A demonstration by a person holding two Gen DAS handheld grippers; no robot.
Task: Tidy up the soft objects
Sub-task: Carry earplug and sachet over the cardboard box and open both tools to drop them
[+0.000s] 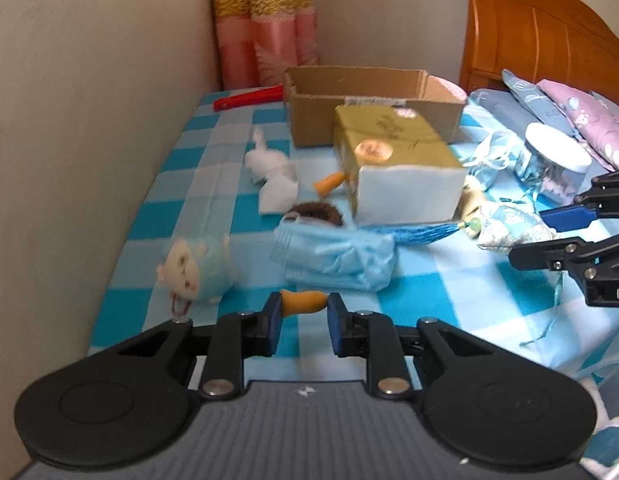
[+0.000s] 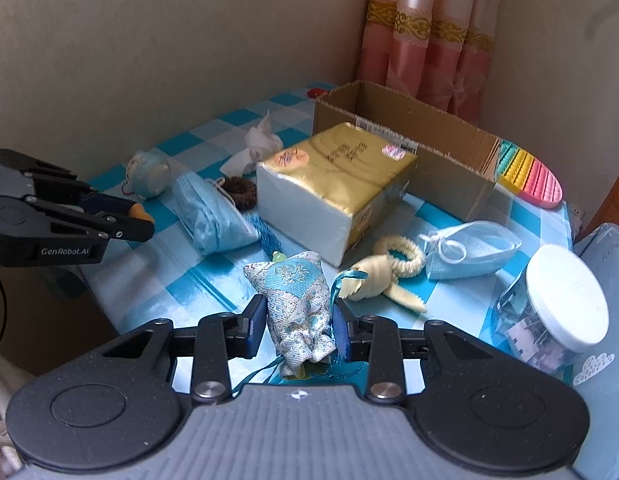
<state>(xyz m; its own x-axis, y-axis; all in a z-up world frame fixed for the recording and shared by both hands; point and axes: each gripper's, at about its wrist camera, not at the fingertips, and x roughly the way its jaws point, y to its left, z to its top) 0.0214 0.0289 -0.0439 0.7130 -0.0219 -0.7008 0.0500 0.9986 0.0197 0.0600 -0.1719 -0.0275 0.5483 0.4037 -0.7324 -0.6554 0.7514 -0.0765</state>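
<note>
While both claws were loaded, nothing had gone into the cardboard box (image 2: pixel 437 152) yet, as far as I could see into it. My left claw (image 1: pixel 305 312) was clenched on one small orange foam piece (image 1: pixel 303 303), pinched end to end between the pads and lifted clear of the checked table (image 1: pixel 429 280), probably so it could travel to the box at the far edge. My right claw (image 2: pixel 297 322) was grasping one brocade sachet (image 2: pixel 299 312) across its middle; its blue tassel cords hung loose below, so the squeeze on the body likely kept it from slipping.

The gold tissue pack (image 2: pixel 333 188) sat mid-table, touching the box front, partly blocking the approach.

Counts on the table: two blue face masks, one (image 2: pixel 213 216) toward the wall edge, one (image 2: pixel 473 248) toward the bed side. Two hair ties, brown (image 2: pixel 239 192) and cream (image 2: pixel 401 252). One plush doll (image 2: pixel 147 172) at the wall edge. One crumpled white tissue (image 2: pixel 257 144). A second orange piece (image 1: pixel 329 182) beside the pack. One cream fabric item (image 2: pixel 373 284). One white-lidded jar (image 2: pixel 557 312), hard, likely not part of the sort.
</note>
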